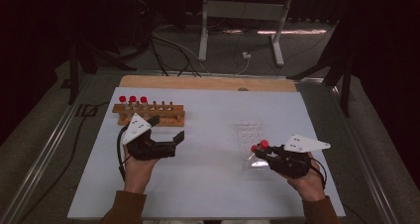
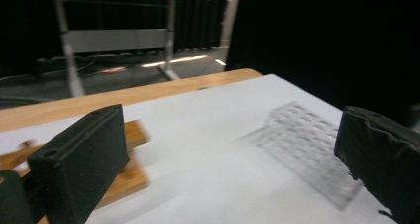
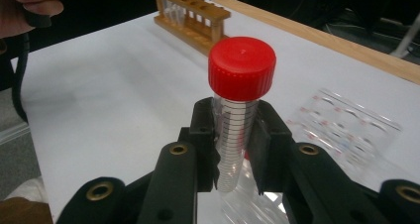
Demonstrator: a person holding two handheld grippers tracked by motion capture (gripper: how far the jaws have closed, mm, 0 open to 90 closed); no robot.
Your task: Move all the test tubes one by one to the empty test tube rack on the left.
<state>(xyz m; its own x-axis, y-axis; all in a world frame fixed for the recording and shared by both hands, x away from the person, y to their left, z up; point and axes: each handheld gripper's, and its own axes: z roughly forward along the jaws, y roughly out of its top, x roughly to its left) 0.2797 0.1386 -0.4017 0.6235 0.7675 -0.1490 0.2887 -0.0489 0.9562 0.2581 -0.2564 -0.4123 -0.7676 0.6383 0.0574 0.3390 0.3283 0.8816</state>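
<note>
White tabletop (image 1: 208,184) carries a wooden rack (image 1: 148,114) at the left (three red-capped tubes in it). Right gripper (image 3: 235,149) clamps a red-capped tube (image 3: 237,110) upright beside the clear tray (image 1: 250,135); left gripper (image 1: 166,130) gapes empty near the rack.

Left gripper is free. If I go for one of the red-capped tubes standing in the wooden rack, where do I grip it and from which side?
Probably just under the cap. The red-capped tubes stand upright at the left end of the wooden rack, with only the tops clear, so bring the open left gripper down from above, jaws level, astride one cap and neck, then lift straight up.
</note>
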